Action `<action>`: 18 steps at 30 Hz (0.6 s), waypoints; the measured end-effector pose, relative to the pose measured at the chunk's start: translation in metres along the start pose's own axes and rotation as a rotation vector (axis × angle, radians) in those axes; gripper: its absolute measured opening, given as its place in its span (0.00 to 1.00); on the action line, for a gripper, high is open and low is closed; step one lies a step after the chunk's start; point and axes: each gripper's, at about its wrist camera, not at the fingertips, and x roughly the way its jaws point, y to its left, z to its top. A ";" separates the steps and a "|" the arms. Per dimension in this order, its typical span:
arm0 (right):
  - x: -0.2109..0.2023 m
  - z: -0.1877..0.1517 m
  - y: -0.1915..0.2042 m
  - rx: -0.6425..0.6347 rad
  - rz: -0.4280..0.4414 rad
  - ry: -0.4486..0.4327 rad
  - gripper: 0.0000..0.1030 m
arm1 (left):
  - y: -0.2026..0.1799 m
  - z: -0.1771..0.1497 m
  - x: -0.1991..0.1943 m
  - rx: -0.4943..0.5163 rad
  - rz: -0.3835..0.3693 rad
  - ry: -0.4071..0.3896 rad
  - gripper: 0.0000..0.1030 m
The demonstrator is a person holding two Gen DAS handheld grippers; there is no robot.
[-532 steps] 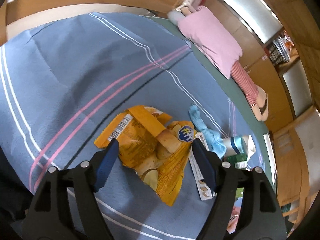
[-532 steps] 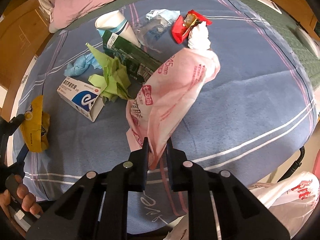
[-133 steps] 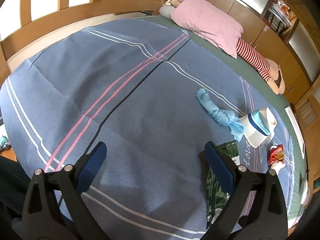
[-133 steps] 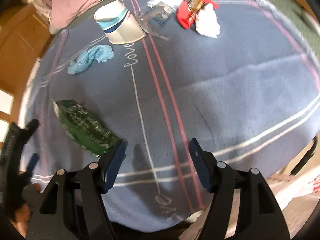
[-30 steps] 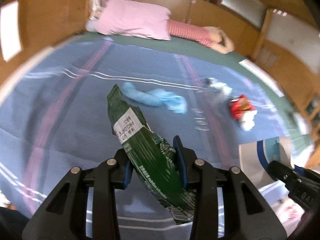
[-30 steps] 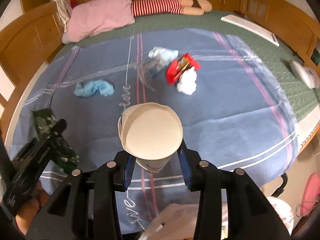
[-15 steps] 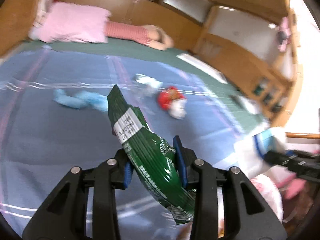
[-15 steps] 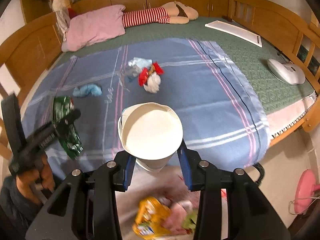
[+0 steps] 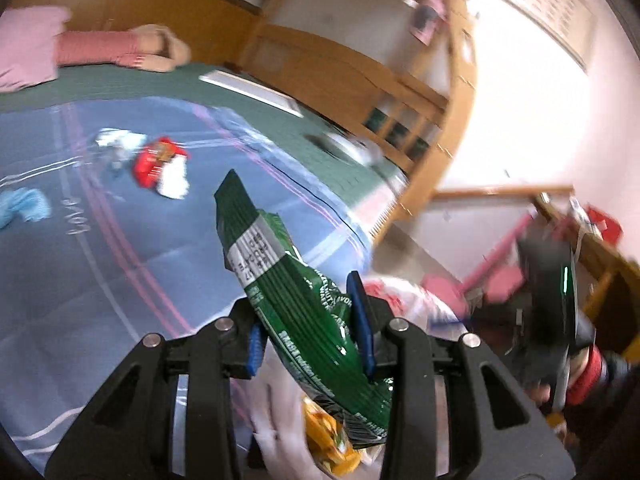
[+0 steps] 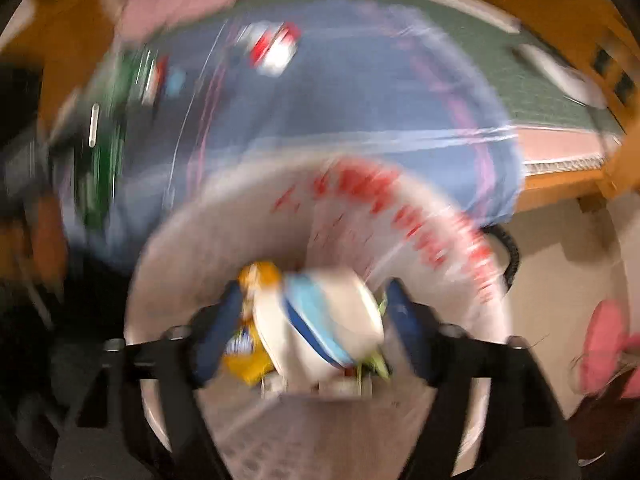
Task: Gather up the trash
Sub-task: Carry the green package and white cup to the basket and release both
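My left gripper (image 9: 308, 322) is shut on a green snack wrapper (image 9: 296, 296) and holds it over the mouth of a white trash bag with red print (image 9: 416, 296). In the blurred right wrist view, my right gripper (image 10: 316, 320) is open above the same bag (image 10: 420, 236). A white paper cup with blue bands (image 10: 324, 324) lies between its fingers, on top of a yellow packet (image 10: 248, 356) inside the bag. A red wrapper with a white tissue (image 9: 160, 164), a clear plastic piece (image 9: 114, 144) and a blue cloth (image 9: 24, 206) lie on the blue bedspread (image 9: 120, 260).
The bag hangs beside the bed's near edge. A pink pillow (image 9: 24, 52) and a striped doll (image 9: 116, 50) lie at the head of the bed. A wooden bed frame (image 9: 360, 92) runs along the far side. A pink object (image 10: 604, 344) lies on the floor.
Both grippers have swung from over the bed to the trash bag. My right gripper has opened and let go of the paper cup, which now lies in the bag. My left gripper still holds the green wrapper.
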 end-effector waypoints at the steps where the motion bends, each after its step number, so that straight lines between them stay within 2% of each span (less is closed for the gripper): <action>1: -0.010 0.006 -0.013 0.072 -0.003 -0.045 0.75 | -0.005 -0.001 0.003 0.021 -0.014 0.018 0.36; 4: -0.033 0.019 -0.044 0.248 0.008 -0.154 0.76 | -0.027 -0.012 0.016 0.117 -0.061 0.093 0.37; 6: -0.037 0.025 -0.054 0.309 0.021 -0.177 0.76 | -0.048 -0.022 0.030 0.201 -0.139 0.169 0.40; 8: -0.035 0.030 -0.060 0.330 0.022 -0.174 0.76 | -0.066 -0.032 0.039 0.287 -0.175 0.220 0.57; 9: -0.033 0.031 -0.059 0.334 0.022 -0.171 0.76 | -0.075 -0.036 0.043 0.333 -0.160 0.229 0.78; 10: -0.029 0.033 -0.057 0.333 0.025 -0.165 0.76 | -0.079 -0.039 0.044 0.361 -0.142 0.223 0.87; 11: -0.026 0.033 -0.054 0.332 0.028 -0.159 0.76 | -0.081 -0.039 0.043 0.372 -0.134 0.211 0.87; 12: -0.021 0.034 -0.051 0.333 0.032 -0.151 0.76 | -0.079 -0.036 0.041 0.363 -0.129 0.189 0.88; 13: -0.019 0.035 -0.053 0.337 0.036 -0.147 0.76 | -0.075 -0.034 0.038 0.345 -0.125 0.170 0.92; 15: -0.010 0.039 -0.051 0.347 0.053 -0.136 0.76 | -0.061 -0.024 0.031 0.275 -0.093 0.106 0.95; 16: -0.009 0.040 -0.050 0.351 0.056 -0.134 0.76 | -0.051 -0.017 0.025 0.226 -0.058 0.065 0.95; 18: -0.003 0.047 -0.047 0.353 0.057 -0.132 0.76 | -0.021 -0.005 0.011 0.110 0.065 -0.030 0.95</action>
